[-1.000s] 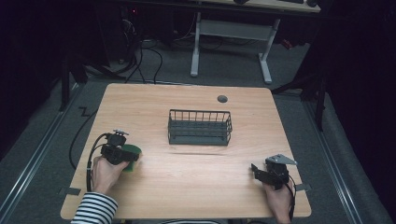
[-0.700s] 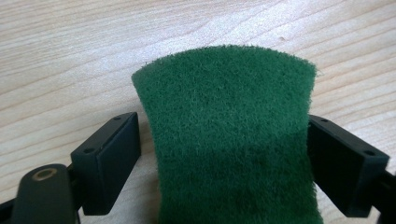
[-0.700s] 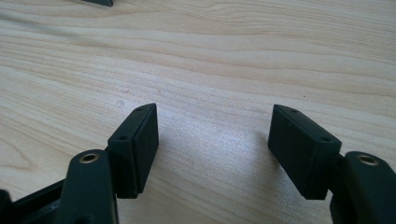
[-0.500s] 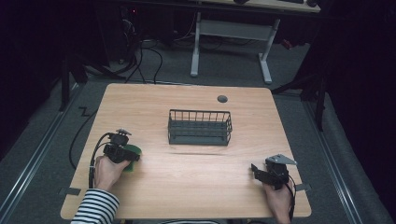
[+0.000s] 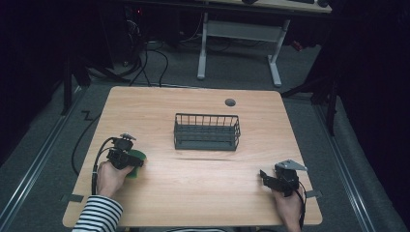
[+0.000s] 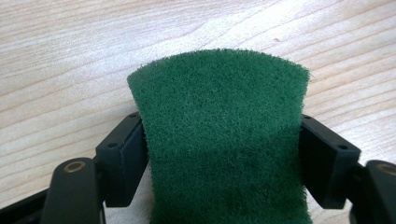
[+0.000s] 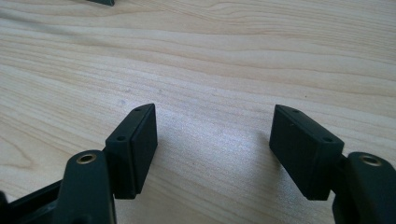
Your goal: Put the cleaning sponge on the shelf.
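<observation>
Both grippers are black. The left gripper trails a black cable looping behind its fingers, which are blocky pads with small screw holes, brass-ringed pivots below. The right gripper carries a grey three-cornered plate behind its fingers. The left sleeve is black-and-white striped.

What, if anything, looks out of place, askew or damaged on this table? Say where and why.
Only the green scouring pad stands out: it is bowed into an arch between the left gripper fingers, which have just been closing on its edges. The wire basket sits square and upright, and the right gripper is open over bare wood.
</observation>
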`<action>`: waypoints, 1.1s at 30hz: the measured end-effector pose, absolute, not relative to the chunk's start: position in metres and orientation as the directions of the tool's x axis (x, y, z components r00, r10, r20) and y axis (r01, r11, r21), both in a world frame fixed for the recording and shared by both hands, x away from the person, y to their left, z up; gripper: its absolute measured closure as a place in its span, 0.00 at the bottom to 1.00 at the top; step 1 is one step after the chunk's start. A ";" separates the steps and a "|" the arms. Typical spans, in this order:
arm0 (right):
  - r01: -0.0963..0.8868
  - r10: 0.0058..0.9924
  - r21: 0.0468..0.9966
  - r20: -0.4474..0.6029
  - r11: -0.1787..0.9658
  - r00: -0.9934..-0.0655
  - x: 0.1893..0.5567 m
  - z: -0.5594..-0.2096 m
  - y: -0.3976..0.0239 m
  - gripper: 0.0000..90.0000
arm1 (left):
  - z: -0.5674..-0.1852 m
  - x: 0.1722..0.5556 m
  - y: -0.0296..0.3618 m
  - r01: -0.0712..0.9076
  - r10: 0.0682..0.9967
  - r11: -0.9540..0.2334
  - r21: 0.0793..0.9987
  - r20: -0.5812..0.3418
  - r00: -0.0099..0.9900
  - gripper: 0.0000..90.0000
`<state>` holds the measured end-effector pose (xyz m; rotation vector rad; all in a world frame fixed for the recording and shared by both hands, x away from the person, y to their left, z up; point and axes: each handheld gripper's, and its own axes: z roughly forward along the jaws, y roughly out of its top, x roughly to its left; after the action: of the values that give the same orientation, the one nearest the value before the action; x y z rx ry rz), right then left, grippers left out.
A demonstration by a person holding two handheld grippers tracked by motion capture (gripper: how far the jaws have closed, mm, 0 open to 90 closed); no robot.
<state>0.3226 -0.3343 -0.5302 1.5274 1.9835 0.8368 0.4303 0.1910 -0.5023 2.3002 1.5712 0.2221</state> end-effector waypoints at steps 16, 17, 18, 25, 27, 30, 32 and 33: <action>0.664 0.968 0.725 -0.017 0.183 -0.249 0.323 -0.530 -0.334 0.35 | -0.477 0.428 0.173 0.823 0.892 -0.373 0.428 -0.078 0.445 0.30; 0.664 0.968 0.725 -0.017 0.184 -0.250 0.323 -0.530 -0.334 0.35 | -0.475 0.428 0.172 0.821 0.891 -0.374 0.432 -0.079 0.447 0.30; 0.664 0.968 0.725 -0.017 0.184 -0.250 0.323 -0.530 -0.334 0.35 | -0.473 0.429 0.171 0.818 0.891 -0.371 0.440 -0.081 0.448 0.30; 0.664 0.968 0.725 -0.017 0.184 -0.250 0.323 -0.530 -0.334 0.35 | -0.461 0.431 0.166 0.803 0.882 -0.367 0.470 -0.099 0.461 0.30; 0.664 0.968 0.725 -0.017 0.184 -0.250 0.323 -0.530 -0.334 0.35 | -0.458 0.432 0.165 0.804 0.876 -0.358 0.475 -0.126 0.465 0.30; 0.664 0.968 0.725 -0.017 0.185 -0.251 0.323 -0.530 -0.334 0.35 | -0.455 0.433 0.163 0.799 0.875 -0.361 0.481 -0.122 0.468 0.30; 0.664 0.968 0.725 -0.016 0.184 -0.251 0.323 -0.530 -0.334 0.35 | -0.452 0.435 0.161 0.796 0.874 -0.359 0.488 -0.122 0.470 0.30; 0.664 0.968 0.725 -0.016 0.184 -0.251 0.323 -0.530 -0.334 0.35 | -0.451 0.436 0.161 0.795 0.874 -0.360 0.489 -0.123 0.471 0.30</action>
<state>0.3226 -0.3343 -0.5302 1.5264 1.9873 0.8388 0.4357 0.1606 -0.4507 2.2360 1.3842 0.2163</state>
